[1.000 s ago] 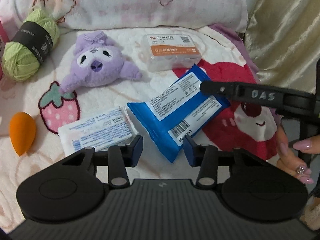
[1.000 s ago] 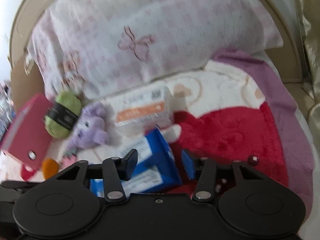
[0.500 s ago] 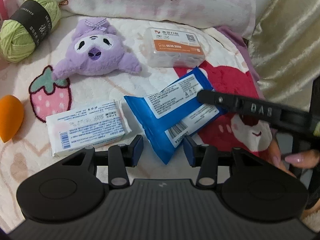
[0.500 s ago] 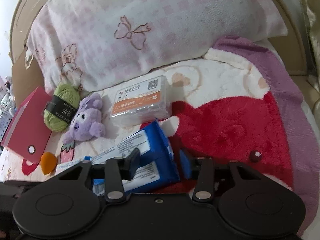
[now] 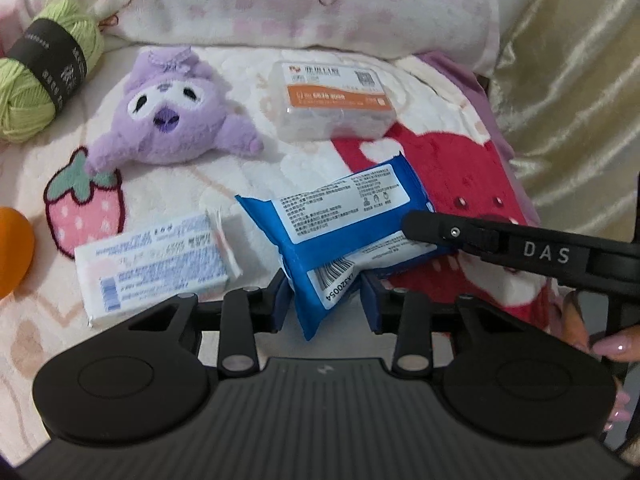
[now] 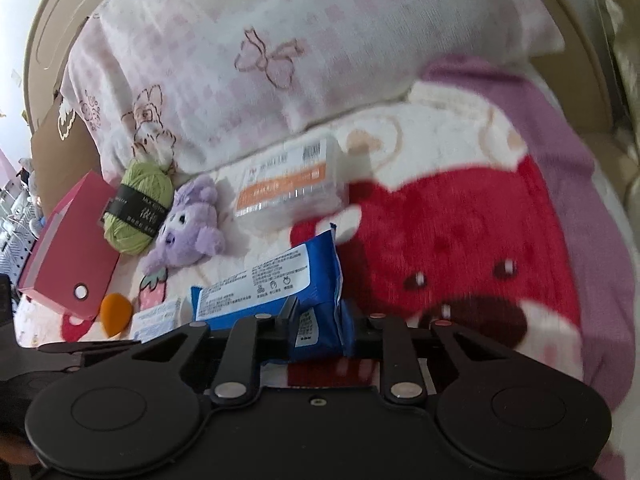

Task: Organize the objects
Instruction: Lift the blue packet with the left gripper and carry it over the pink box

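Observation:
A blue wipes pack (image 5: 344, 232) lies on the blanket, label up. My right gripper (image 6: 320, 328) is shut on its right end (image 6: 316, 320); its finger shows in the left wrist view (image 5: 452, 232). My left gripper (image 5: 326, 300) is open, its fingertips either side of the pack's near corner, not clamped. A white tissue pack (image 5: 156, 264) lies left of it. A purple plush (image 5: 180, 116), a clear box with an orange label (image 5: 332, 100), a green yarn ball (image 5: 44, 68) and an orange sponge (image 5: 12, 248) lie around.
A pink checked pillow (image 6: 320, 52) lies across the back. A pink box (image 6: 68, 248) stands at the left. A beige curtain (image 5: 572, 80) hangs at the right. The blanket (image 6: 460, 232) shows a big red strawberry figure.
My right gripper has closed on the blue pack's end. My left gripper has moved forward, so the pack's near corner now lies between its fingertips.

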A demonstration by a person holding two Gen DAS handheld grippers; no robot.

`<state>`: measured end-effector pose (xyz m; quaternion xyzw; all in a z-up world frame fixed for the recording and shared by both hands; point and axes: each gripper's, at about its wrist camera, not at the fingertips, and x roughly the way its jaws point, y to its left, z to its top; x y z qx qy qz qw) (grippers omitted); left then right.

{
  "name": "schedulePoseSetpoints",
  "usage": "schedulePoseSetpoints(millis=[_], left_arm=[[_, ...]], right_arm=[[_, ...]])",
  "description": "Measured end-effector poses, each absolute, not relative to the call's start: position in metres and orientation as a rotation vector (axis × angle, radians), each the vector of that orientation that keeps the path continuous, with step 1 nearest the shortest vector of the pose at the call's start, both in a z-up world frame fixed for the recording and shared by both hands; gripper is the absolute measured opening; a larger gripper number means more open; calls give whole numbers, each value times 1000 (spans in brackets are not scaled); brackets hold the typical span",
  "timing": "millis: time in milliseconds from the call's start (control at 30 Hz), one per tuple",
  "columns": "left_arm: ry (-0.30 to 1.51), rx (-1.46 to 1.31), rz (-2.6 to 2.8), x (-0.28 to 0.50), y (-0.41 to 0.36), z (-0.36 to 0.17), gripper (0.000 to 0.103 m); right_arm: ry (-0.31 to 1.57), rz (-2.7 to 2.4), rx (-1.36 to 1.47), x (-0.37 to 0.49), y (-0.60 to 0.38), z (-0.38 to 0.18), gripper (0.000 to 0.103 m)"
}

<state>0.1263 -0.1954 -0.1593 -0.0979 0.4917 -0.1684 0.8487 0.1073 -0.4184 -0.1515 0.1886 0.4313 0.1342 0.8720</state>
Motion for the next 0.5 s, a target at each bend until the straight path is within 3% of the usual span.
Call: schedulePoseSetpoints(millis=[167, 500], left_arm=[[1072, -201, -387, 126, -191, -160, 36], [1108, -167, -466, 138, -190, -163, 38]], right_arm=[[950, 292, 472, 99, -426, -156, 26], [912, 312, 365, 95, -417, -160, 31]])
